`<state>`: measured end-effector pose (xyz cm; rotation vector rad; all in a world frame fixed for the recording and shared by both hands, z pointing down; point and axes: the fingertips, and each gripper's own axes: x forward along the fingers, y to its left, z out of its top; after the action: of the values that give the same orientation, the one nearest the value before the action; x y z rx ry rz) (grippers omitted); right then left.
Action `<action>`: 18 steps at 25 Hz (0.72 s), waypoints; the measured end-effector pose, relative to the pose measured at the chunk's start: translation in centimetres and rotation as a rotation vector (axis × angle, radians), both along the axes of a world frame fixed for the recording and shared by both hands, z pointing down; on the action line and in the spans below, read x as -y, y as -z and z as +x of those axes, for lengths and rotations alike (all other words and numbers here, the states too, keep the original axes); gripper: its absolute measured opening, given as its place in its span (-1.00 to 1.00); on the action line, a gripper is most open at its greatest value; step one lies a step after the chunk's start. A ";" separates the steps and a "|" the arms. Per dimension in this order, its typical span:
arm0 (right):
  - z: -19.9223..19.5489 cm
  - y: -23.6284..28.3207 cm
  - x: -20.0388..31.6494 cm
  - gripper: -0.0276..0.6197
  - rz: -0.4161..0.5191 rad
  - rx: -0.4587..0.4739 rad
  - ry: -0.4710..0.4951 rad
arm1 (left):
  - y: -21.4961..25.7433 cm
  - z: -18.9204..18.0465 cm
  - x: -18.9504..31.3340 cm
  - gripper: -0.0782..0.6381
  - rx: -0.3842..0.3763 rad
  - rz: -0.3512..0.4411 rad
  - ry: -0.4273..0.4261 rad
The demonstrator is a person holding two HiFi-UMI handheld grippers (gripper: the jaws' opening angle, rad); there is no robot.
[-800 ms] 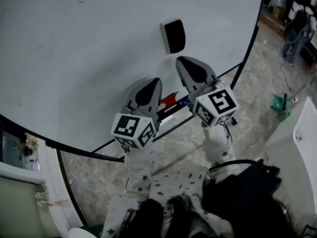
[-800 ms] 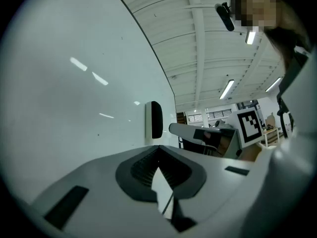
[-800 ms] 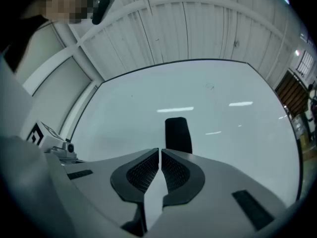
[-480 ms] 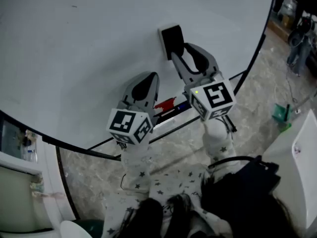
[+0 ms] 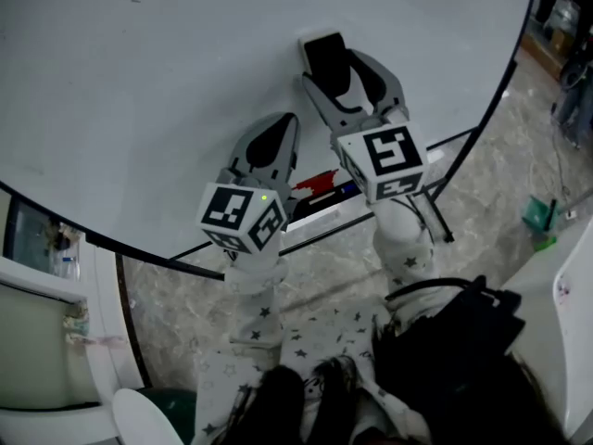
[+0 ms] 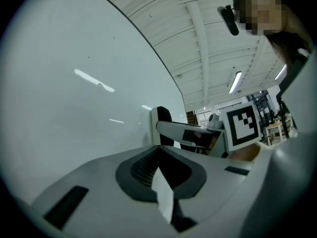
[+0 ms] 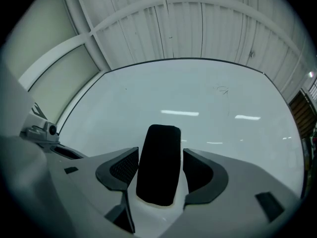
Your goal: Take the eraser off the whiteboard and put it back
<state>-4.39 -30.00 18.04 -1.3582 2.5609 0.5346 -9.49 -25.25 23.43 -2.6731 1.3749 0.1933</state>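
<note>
While the eraser [image 7: 159, 152] sits on the whiteboard [image 7: 208, 90] between the right gripper's [image 7: 159, 175] parted, unclamped jaws, grip its stiff long sides, as it is probably light and soft-faced; the left gripper [image 6: 161, 171] is closed and empty.

Head view looks steeply down the large white whiteboard [image 5: 139, 82]; both gripper views sit close against it, sharing the black rectangular eraser [image 5: 326, 58].

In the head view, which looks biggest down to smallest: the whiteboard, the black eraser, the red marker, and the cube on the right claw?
1. whiteboard, by far.
2. cube on the right claw; it is nearer the camera, which flatters it.
3. eraser, partly hidden between the jaws.
4. red marker.
</note>
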 end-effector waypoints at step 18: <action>0.8 0.4 0.9 -0.10 -0.013 0.003 -0.082 | 0.5 1.0 0.9 -0.78 0.001 -0.018 -0.032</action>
<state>-3.59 -30.94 17.61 -1.4725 2.5194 0.5307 -8.50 -26.17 22.88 -2.7108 1.3410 0.1836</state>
